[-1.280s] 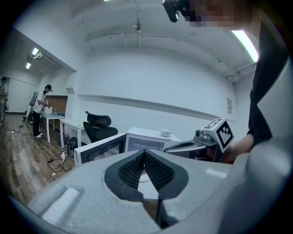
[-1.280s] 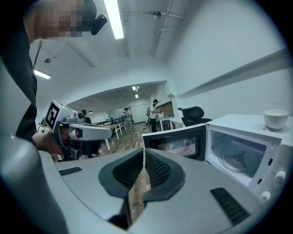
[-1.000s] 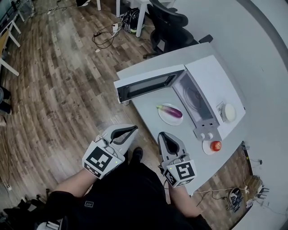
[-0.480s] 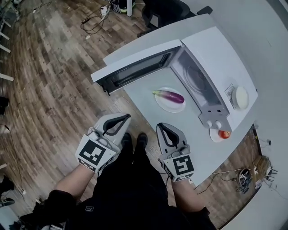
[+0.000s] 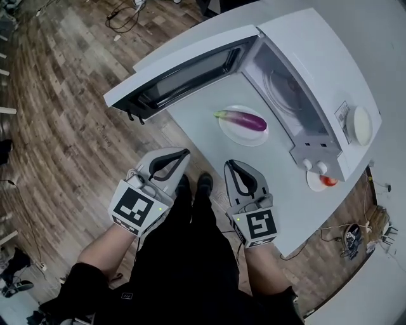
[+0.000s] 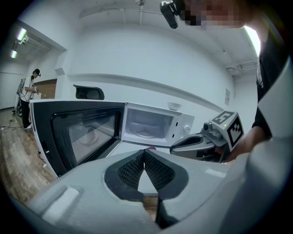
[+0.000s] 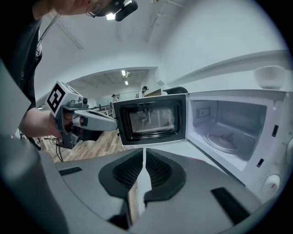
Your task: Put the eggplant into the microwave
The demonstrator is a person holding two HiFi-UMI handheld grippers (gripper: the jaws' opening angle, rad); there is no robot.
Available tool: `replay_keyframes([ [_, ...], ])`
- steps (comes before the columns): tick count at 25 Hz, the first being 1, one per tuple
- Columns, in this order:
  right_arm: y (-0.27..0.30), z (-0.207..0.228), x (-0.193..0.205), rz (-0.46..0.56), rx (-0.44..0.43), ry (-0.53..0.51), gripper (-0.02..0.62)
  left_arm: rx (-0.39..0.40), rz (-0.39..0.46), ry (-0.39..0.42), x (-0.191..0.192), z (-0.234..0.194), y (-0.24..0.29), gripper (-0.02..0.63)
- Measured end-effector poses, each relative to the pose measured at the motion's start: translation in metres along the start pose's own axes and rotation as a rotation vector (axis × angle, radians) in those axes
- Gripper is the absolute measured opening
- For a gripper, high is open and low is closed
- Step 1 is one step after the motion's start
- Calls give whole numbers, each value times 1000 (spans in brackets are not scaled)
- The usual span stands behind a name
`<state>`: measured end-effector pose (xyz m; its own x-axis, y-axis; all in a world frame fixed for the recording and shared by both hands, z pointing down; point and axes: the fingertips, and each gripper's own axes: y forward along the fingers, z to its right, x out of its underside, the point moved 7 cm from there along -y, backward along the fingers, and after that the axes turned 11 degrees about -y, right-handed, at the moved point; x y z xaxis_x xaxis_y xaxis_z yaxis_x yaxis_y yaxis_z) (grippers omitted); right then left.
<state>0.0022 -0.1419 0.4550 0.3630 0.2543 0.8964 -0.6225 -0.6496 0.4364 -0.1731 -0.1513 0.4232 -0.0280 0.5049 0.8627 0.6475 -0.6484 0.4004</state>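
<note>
A microwave (image 5: 317, 76) stands on the right of a pale grey table (image 5: 196, 120). Its door (image 5: 177, 76) is swung fully open toward the left, past the table's far left edge. The eggplant (image 5: 244, 119) lies on a white plate (image 5: 244, 136) on the table, just in front of the open cavity and to the right of the door. A small dish with something red (image 5: 322, 181) sits at the microwave's near right corner, and a white bowl (image 5: 361, 125) rests on its top. The floor (image 5: 57, 127) is wood planks, with cables (image 5: 124, 9) at the far side. In the left gripper view, a person (image 6: 28, 91) stands far off in the room. The left gripper (image 5: 184, 154) hangs over the floor off the table's near edge, its 2 jaws pressed together with nothing between them. The right gripper (image 5: 230, 166) sits at the table's near edge, well short of the plate, also clenched and empty.
</note>
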Motion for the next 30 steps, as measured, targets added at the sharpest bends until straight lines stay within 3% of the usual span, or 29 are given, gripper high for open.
replay_keyframes([
  [14,31,13,66,-112,48,-22,20,52,-84,22,47,-15,51,9],
  [30,69,34,102,-268,93,-274,21,65,-119,64,81,-29,89,9],
])
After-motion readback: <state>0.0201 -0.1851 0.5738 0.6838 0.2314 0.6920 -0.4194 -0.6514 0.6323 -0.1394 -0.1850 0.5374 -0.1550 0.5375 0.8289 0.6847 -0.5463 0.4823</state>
